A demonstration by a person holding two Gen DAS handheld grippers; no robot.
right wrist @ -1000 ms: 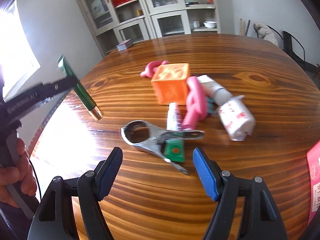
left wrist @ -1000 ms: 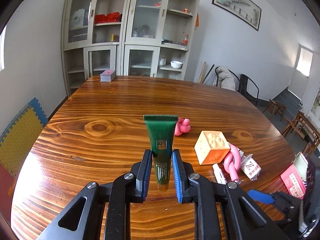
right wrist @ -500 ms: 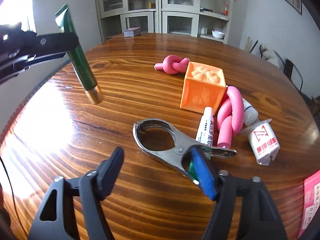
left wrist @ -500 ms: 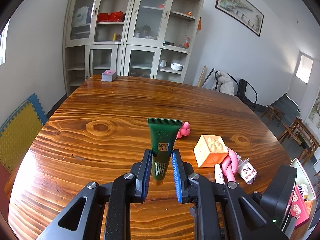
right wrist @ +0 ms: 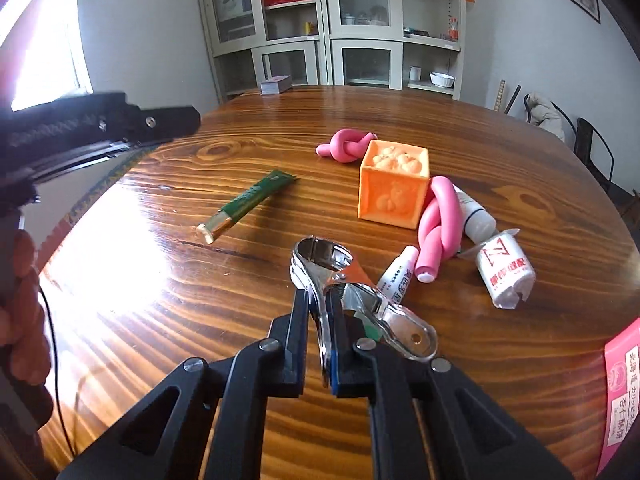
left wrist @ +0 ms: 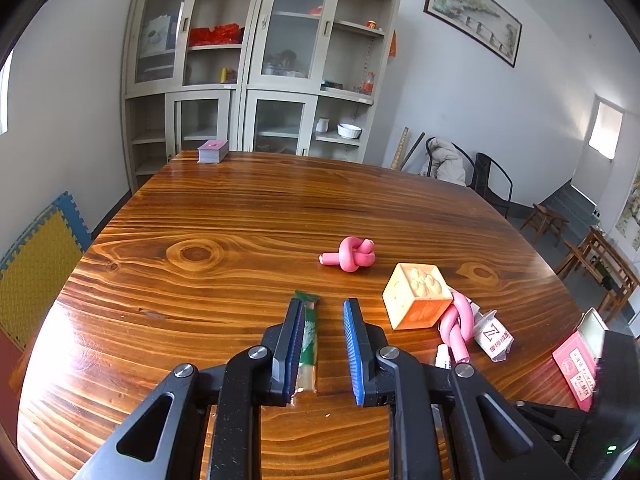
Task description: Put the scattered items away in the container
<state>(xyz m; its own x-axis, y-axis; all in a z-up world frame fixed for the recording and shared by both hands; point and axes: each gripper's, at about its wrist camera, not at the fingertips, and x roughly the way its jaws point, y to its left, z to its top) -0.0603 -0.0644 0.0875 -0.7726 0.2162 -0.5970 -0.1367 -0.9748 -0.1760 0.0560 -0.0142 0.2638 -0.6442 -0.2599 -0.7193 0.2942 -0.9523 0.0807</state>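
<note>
right wrist view: the right gripper (right wrist: pixel 318 300) has its pads squeezed together on the metal spring clamp (right wrist: pixel 324 252), near the small tubes and pink foam twist. the green tube (right wrist: pixel 252 200) lies flat on the wooden table (right wrist: pixel 160 280), left of the orange cube (right wrist: pixel 394 186). in the left wrist view the left gripper (left wrist: pixel 323 316) stands with jaws apart, the tube just beside its left pad, unpinched.

Green tube (right wrist: pixel 248 200) flat on table; metal clamp (right wrist: pixel 344 280) lifted (tilted); orange cube (right wrist: pixel 394 184) upright.

Right gripper (right wrist: pixel 319 312) clamps the metal clip (right wrist: pixel 340 276); green tube (right wrist: pixel 250 200) lies beyond.
</note>
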